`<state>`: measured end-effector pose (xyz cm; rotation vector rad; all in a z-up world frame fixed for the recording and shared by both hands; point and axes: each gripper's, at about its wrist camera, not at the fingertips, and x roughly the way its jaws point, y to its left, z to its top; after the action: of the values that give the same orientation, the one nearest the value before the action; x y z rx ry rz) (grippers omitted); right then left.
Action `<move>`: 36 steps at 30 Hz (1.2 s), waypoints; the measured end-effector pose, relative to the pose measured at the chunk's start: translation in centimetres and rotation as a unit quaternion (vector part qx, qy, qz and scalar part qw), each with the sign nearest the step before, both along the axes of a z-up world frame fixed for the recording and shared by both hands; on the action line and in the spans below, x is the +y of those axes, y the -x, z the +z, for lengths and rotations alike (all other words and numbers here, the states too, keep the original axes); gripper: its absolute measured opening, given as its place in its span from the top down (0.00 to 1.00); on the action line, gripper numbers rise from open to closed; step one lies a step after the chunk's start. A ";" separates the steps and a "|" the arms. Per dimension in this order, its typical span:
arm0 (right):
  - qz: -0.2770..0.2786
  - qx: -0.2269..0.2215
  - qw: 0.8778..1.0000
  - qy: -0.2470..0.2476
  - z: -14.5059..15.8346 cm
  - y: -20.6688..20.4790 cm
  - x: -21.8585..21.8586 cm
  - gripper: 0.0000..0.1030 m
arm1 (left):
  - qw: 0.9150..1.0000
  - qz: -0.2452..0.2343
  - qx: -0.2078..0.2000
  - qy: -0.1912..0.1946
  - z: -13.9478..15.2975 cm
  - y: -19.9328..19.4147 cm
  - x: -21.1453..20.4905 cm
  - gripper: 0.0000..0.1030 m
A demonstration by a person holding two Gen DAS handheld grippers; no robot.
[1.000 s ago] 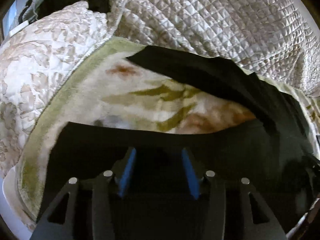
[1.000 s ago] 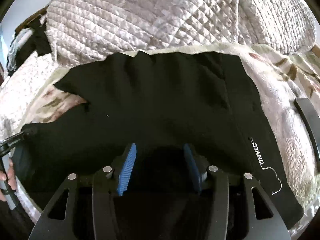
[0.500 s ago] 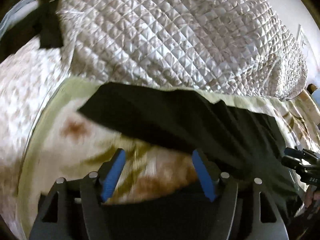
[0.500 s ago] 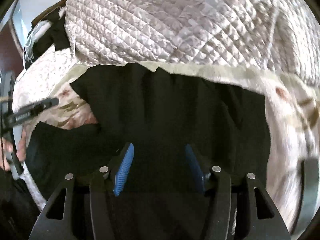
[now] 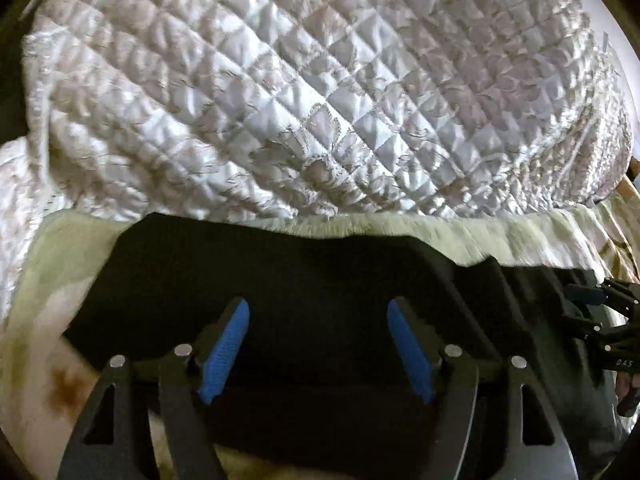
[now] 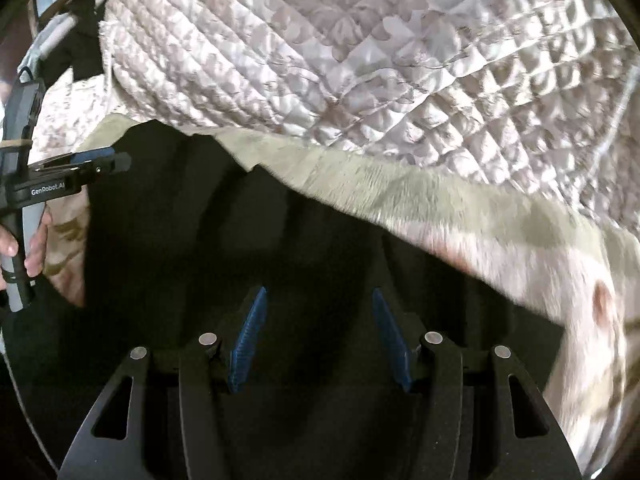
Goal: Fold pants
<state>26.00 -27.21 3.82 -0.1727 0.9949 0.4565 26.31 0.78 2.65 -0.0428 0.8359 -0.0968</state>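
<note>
black pants lie on fleece blanket (both grippers' fingers parted, holding nothing).

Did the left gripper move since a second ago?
Yes. The left gripper slid forward over the black fabric pants, toward the white quilted bedspread, which now fills more of its view.

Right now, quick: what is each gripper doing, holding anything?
Left gripper: jaws open, nothing gripped, over the black pants.
Right gripper: jaws open, nothing gripped, also over the pants.
</note>
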 end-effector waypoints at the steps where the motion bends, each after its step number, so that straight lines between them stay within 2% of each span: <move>1: 0.003 0.000 1.000 0.001 -0.3 -0.8 0.1 0.46 | 1.000 0.000 0.005 0.006 -0.4 -0.8 -0.1 0.27; 6: 0.007 0.013 1.000 0.004 -1.9 -4.3 0.1 0.46 | 1.000 0.001 0.018 0.011 -2.0 -3.7 -0.8 0.25; 8: 0.014 0.022 1.000 0.010 -2.5 -4.8 0.3 0.46 | 0.999 0.000 0.035 -0.004 -3.1 -4.7 -1.4 0.25; 9: 0.018 0.017 1.000 0.014 -2.5 -4.8 0.4 0.46 | 0.999 0.000 0.034 -0.014 -3.4 -4.9 -1.7 0.22; 11: 0.022 0.011 0.999 0.027 -2.6 -4.3 0.8 0.49 | 0.999 0.000 0.023 -0.035 -3.5 -4.7 -2.2 0.24; 12: 0.026 0.005 0.999 0.034 -2.7 -4.0 1.0 0.62 | 0.999 -0.004 0.021 -0.043 -3.5 -4.5 -2.6 0.35; 13: 0.032 0.000 0.999 0.038 -2.7 -3.7 1.2 0.77 | 0.999 -0.013 0.019 -0.044 -3.5 -4.3 -3.0 0.62; 14: 0.032 0.000 0.999 0.037 -2.7 -3.5 1.3 0.83 | 0.998 -0.026 0.019 -0.047 -3.6 -4.2 -3.6 0.75; 15: 0.029 -0.002 0.999 0.036 -2.6 -3.2 1.4 0.89 | 0.998 -0.033 0.019 -0.059 -3.8 -4.0 -4.3 0.93; 16: 0.028 -0.005 0.999 0.034 -2.5 -2.9 1.5 0.90 | 0.996 -0.033 0.017 -0.082 -3.9 -3.8 -5.1 0.96; 17: 0.029 -0.010 0.999 0.033 -2.3 -2.5 1.6 0.90 | 0.995 -0.031 0.013 -0.095 -3.9 -3.6 -5.5 0.96; 18: 0.029 -0.019 0.999 0.030 -1.8 -1.9 1.9 0.91 | 0.995 -0.028 0.013 -0.092 -3.6 -3.3 -5.5 0.97; 22: 0.023 -0.048 0.999 -0.002 1.8 1.2 1.8 0.91 | 0.998 -0.006 -0.010 -0.057 -0.6 -0.9 -3.7 0.97; 26: 0.027 -0.081 0.995 -0.045 6.2 6.7 1.2 0.91 | 0.998 0.010 -0.053 -0.033 3.9 4.3 -2.2 0.97; 29: 0.032 -0.096 0.992 -0.074 8.0 11.5 1.1 0.91 | 0.997 0.014 -0.082 -0.006 6.6 8.9 -1.0 0.97; 32: 0.026 -0.091 0.991 -0.091 8.1 16.5 0.6 0.91 | 0.996 0.020 -0.091 0.013 7.1 14.3 -0.4 0.97; 36: 0.002 -0.036 0.993 -0.112 5.3 22.3 -0.6 0.91 | 0.996 0.031 -0.067 0.043 5.2 20.2 0.8 0.97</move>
<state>3.67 -27.78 9.10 0.0097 0.8662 0.5582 6.13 1.58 7.85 -0.1413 0.6958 -0.0768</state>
